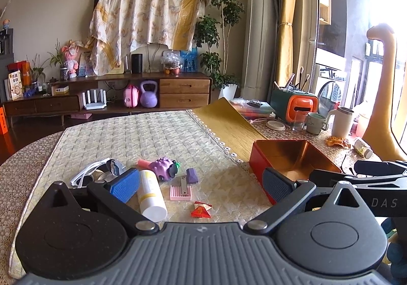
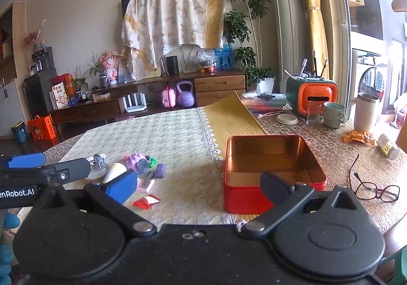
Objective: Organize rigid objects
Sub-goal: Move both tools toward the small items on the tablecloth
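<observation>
1. The left gripper (image 1: pixel 201 184) hangs low over the near edge of the quilted mat (image 1: pixel 162 137), its blue-padded jaws spread wide with nothing between them.
2. The right gripper (image 2: pixel 198 183) sits beside it to the right, jaws equally wide apart and holding nothing; its right finger reaches over the near wall of the red tin (image 2: pixel 274 170).
3. Ahead of the left gripper lies a scatter of small things: a white bottle (image 1: pixel 151 194) touching its left pad, a pink comb (image 1: pixel 181 192) just right of that, and a red candy wrapper (image 1: pixel 201 210) nearest of all.
4. Farther back are a purple toy (image 1: pixel 164 168), a small purple block (image 1: pixel 192 175) and white sunglasses (image 1: pixel 91 174) at the far left.
5. The tin stands open on the right, just off the mat's lace edge, its copper inside bare.
6. Dark-rimmed glasses (image 2: pixel 376 189) lie right of the tin; mugs (image 2: pixel 334 114) stand well beyond.
</observation>
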Tool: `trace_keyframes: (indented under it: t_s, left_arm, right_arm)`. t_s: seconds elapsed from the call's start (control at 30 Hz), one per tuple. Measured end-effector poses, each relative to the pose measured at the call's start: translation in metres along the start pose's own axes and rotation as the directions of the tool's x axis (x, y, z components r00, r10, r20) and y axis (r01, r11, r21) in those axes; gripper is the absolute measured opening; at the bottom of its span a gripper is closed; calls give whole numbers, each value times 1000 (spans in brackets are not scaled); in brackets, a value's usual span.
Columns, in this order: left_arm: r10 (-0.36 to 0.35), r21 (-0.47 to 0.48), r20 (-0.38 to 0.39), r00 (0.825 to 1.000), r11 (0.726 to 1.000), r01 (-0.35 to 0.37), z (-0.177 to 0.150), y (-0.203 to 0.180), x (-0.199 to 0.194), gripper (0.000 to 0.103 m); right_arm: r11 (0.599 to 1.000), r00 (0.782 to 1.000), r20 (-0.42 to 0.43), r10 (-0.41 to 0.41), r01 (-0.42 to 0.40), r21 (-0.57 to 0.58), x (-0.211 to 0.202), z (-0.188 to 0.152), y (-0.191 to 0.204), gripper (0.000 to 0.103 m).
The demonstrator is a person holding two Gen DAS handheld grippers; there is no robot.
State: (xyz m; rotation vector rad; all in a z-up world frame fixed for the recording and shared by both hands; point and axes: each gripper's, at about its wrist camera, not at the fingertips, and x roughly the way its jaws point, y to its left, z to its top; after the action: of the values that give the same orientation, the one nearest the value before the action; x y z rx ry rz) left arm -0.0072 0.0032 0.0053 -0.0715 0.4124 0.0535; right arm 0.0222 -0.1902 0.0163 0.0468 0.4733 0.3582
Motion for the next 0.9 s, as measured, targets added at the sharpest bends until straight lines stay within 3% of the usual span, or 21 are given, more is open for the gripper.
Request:
trace_keyframes:
  t_s: [0.6, 0.77, 0.9]
  left_arm:
    - [14, -54, -59, 998, 998, -18, -3, 28, 33, 103]
    - [31, -134, -171, 985, 990, -54, -11, 51, 62, 103]
    - [76, -125, -205, 976, 987, -103, -17, 66, 81, 103]
  right_arm:
    - [978, 992, -31, 123, -127, -164, 31, 6, 29, 103]
    - [964, 981, -101, 165, -182, -196, 52, 3, 36, 100]
    - [942, 966, -169, 196, -233, -240, 72, -4, 44, 98]
